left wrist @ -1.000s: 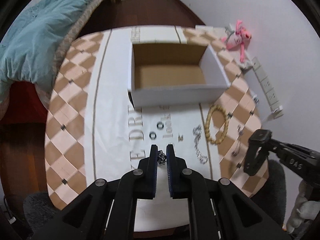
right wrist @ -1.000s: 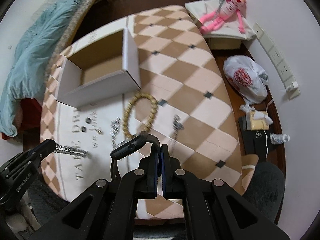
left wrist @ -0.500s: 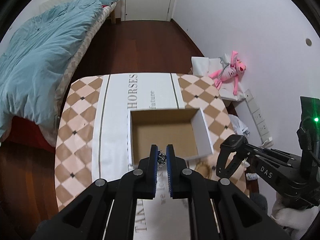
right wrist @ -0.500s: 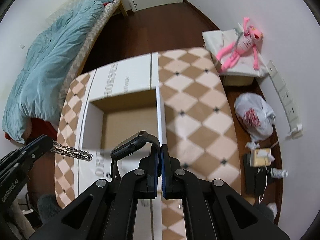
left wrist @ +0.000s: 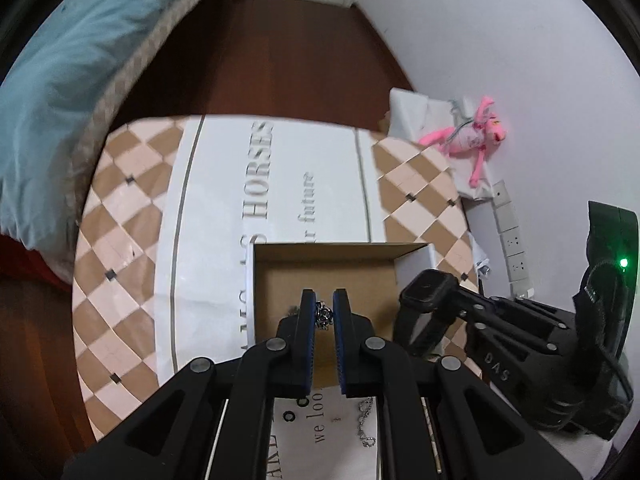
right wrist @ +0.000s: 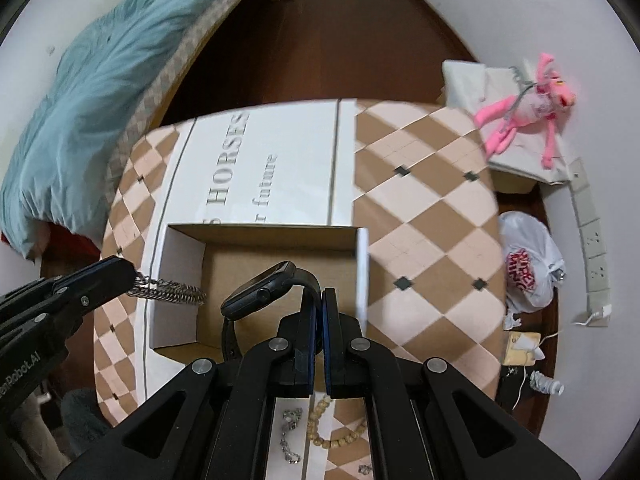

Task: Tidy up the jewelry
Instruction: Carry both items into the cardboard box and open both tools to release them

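Both loaded grippers, now over box (right wrist: 256, 280)

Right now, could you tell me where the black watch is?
The black watch hangs by its strap from the right gripper, above the open cardboard box.

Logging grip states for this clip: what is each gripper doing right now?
Left gripper: closed on a silver chain, over the box.
Right gripper: closed on a black watch strap.

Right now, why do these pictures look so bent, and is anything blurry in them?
Both views are fisheye: black corners, straight edges bowed. Left wrist: the tablecloth lettering is smeared a little; the left gripper and its chain stay sharp. Right wrist: the blue quilt streaks most, the box rim ghosts, the watch stays crisp.
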`<state>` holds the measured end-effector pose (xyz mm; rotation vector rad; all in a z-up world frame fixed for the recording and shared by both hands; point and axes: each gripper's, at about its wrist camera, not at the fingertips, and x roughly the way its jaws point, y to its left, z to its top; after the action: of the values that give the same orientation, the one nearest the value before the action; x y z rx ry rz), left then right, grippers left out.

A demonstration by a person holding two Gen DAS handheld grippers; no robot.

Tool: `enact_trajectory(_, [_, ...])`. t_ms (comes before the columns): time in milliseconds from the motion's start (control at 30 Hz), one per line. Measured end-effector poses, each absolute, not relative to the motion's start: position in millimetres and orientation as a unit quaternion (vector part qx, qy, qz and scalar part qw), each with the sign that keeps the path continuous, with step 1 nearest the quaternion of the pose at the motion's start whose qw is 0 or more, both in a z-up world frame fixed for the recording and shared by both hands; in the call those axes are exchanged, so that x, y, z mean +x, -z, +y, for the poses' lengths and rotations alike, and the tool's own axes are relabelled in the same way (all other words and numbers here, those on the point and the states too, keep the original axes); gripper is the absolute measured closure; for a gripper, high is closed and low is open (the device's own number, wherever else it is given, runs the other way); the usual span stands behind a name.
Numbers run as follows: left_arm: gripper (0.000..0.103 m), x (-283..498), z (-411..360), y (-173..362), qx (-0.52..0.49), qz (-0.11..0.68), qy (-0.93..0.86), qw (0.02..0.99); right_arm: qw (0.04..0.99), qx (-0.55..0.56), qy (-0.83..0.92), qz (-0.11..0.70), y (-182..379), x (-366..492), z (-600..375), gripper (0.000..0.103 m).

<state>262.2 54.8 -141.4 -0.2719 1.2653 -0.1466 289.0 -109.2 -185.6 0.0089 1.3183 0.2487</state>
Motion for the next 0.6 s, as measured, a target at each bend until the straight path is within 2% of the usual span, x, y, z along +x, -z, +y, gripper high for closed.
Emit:
enact_trajectory(100, [0.095,269,57,150,-0.138,0.6,0.063,0.786,0.766,0.004,-0.126,0.631,200,299,-104,0.096])
enact_trajectory(133, [0.095,271,58,151,-0.141,0.604,0.058,0.783,0.762,0.006,-0.131,0.635,203,301,-104,0.087])
enact_trajectory(167, [0.095,271,59,152,-0.143,0.604,0.057,0.782,0.761,0.006,-0.132,0.636,204,302,-104,0.073])
enact_trajectory(200, [0.094,270,61,151,-0.14,0.6,0.053,0.786,0.763,0.007,-0.129,0.633,203,303,-105,0.065])
enact_trajectory(233, [0.09,270,61,149,-0.132,0.597,0.045,0.79,0.765,0.008,-0.129,0.631,201,303,-107,0.051])
enact_trajectory(267, [0.087,268,62,147,-0.125,0.592,0.039,0.795,0.767,0.009,-0.127,0.629,199,302,-108,0.045])
enact_trajectory(333, [0.067,266,65,144,-0.11,0.582,0.026,0.805,0.774,0.003,-0.119,0.621,194,299,-112,0.042])
enact_trajectory(400, [0.054,260,67,140,-0.091,0.572,0.006,0.815,0.781,-0.002,-0.112,0.615,188,294,-114,0.035])
enact_trajectory(467, [0.042,254,69,137,-0.075,0.559,-0.006,0.825,0.788,-0.013,-0.098,0.607,184,289,-117,0.014])
enact_trajectory(567, [0.027,244,72,138,-0.059,0.546,-0.027,0.836,0.797,-0.041,-0.074,0.598,185,277,-120,0.006])
enact_trajectory(600, [0.015,240,73,140,-0.057,0.541,-0.03,0.838,0.798,-0.048,-0.067,0.597,187,273,-121,0.005])
